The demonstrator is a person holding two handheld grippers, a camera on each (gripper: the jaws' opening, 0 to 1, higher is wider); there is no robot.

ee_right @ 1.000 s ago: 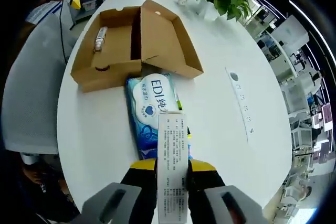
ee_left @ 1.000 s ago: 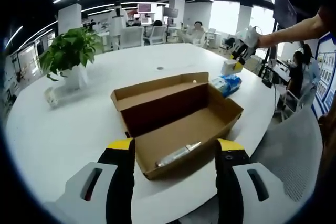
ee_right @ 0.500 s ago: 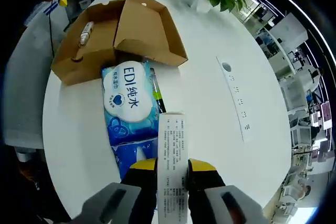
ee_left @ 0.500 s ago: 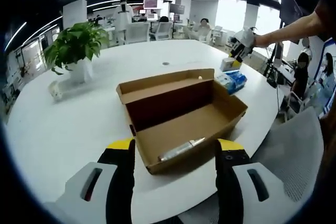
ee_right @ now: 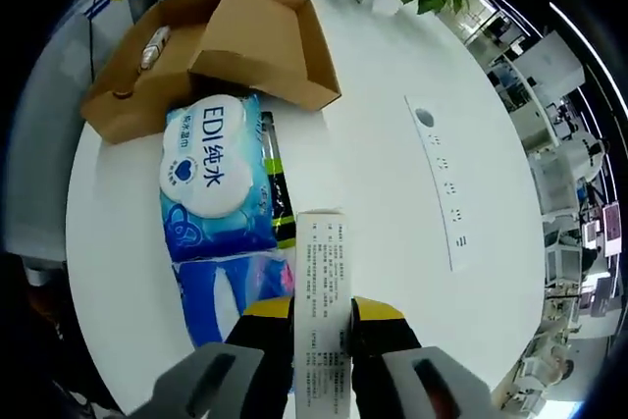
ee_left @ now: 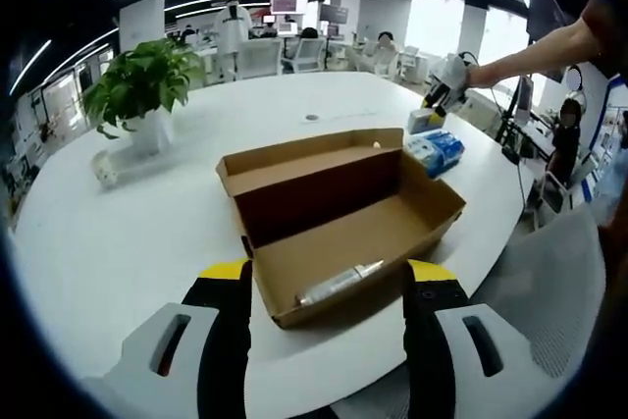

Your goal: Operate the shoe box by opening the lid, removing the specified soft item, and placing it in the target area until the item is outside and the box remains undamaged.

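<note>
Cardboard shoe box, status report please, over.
Brown cardboard shoe box open, silver tube inside. Left gripper open, empty. Right gripper shut on white printed carton. Blue wipes pack on table, outside.

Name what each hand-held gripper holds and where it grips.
The right hand-held gripper pinches a slim white printed carton by its near end. The left hand-held gripper is open, holding nothing.

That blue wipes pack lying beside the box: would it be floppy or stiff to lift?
Probably floppy: the blue wipes pack looks like a soft film pouch with a puffy, wrinkled surface. Its glossy wrap may be a bit slippery. Lying flat on the table, it seems unlikely to roll.
</note>
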